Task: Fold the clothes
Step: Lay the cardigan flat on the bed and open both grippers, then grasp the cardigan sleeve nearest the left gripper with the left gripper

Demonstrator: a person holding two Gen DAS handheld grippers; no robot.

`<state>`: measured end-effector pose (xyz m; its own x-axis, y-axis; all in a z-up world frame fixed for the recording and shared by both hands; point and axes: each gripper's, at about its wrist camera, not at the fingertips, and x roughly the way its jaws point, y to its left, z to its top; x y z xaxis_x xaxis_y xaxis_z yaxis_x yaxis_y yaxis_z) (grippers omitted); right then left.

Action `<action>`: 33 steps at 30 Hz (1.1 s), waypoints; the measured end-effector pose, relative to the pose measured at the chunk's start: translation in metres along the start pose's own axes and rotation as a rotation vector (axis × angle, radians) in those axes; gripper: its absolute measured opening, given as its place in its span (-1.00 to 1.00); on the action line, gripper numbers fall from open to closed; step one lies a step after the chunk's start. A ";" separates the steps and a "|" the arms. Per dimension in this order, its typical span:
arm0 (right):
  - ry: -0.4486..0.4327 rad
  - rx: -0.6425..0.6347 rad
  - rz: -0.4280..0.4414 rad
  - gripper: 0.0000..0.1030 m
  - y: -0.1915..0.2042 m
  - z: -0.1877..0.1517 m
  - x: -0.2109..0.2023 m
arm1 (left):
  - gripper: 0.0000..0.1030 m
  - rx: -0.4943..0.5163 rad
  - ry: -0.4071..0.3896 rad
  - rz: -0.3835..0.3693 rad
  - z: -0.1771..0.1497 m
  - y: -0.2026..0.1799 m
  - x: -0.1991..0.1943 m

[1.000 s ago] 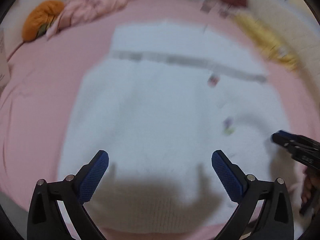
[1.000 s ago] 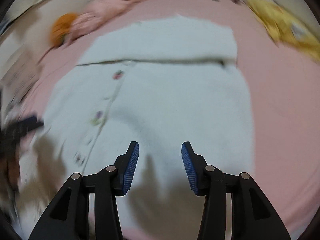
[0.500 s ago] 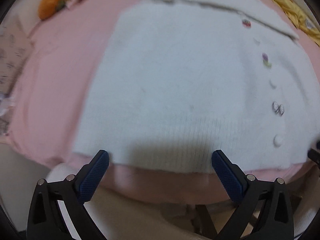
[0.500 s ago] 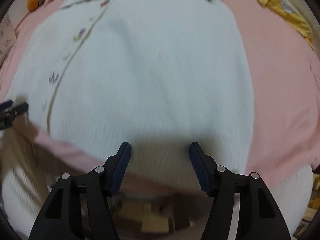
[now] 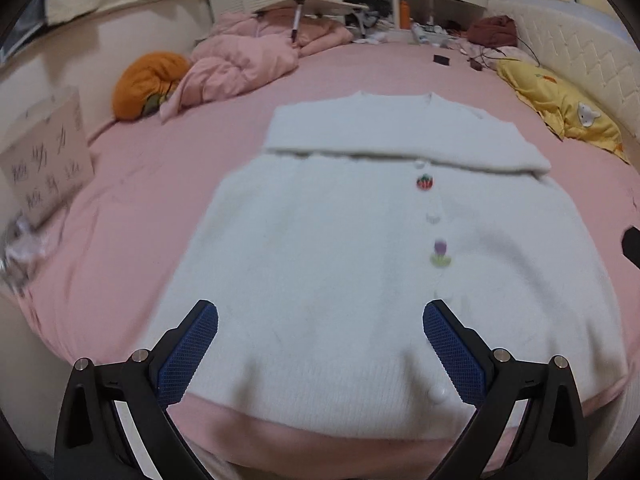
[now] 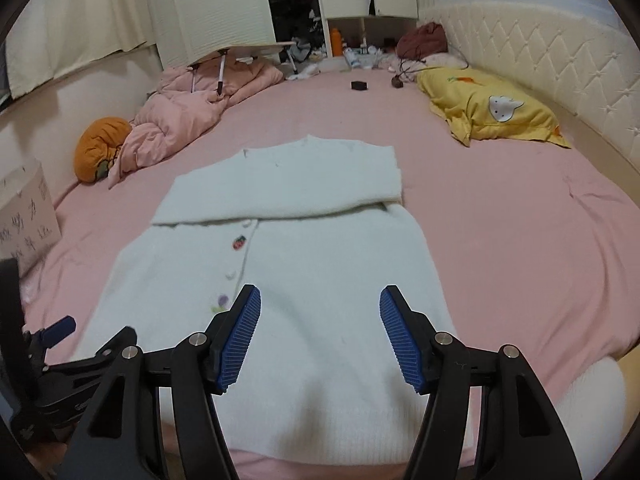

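A white knit cardigan (image 5: 340, 248) lies flat on the pink bed, buttons up, with its sleeves folded across the chest as a band (image 5: 392, 136). It also shows in the right wrist view (image 6: 304, 264). My left gripper (image 5: 320, 344) is open and empty above the cardigan's hem, left of the button line. My right gripper (image 6: 320, 332) is open and empty above the hem on the cardigan's right half. The left gripper's frame shows in the right wrist view (image 6: 60, 364) at the lower left.
The pink bed (image 6: 520, 240) reaches a padded headboard (image 6: 560, 64) at the right. A yellow pillow (image 6: 492, 108), a rumpled pink duvet (image 5: 236, 64), an orange cushion (image 5: 148, 80) and a cardboard box (image 5: 44, 156) lie around the cardigan. A small black object (image 6: 359, 85) lies farther back.
Both grippers have pulled back from the cardigan's hem and tilted up, so the whole cardigan and room show. The right jaws have opened wider. The cardigan has not moved.
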<state>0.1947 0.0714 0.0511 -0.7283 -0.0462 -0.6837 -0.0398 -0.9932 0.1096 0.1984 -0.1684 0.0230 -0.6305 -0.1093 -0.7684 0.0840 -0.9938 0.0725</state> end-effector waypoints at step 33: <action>0.046 0.168 0.021 0.22 -0.039 -0.020 0.030 | 1.00 0.522 -0.185 -0.088 0.132 -0.112 0.058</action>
<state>0.1881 0.1067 0.0120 -0.6980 -0.0752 -0.7122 -0.1417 -0.9603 0.2403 0.0503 -0.0656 0.0541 -0.7470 0.0201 -0.6645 -0.3387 -0.8717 0.3542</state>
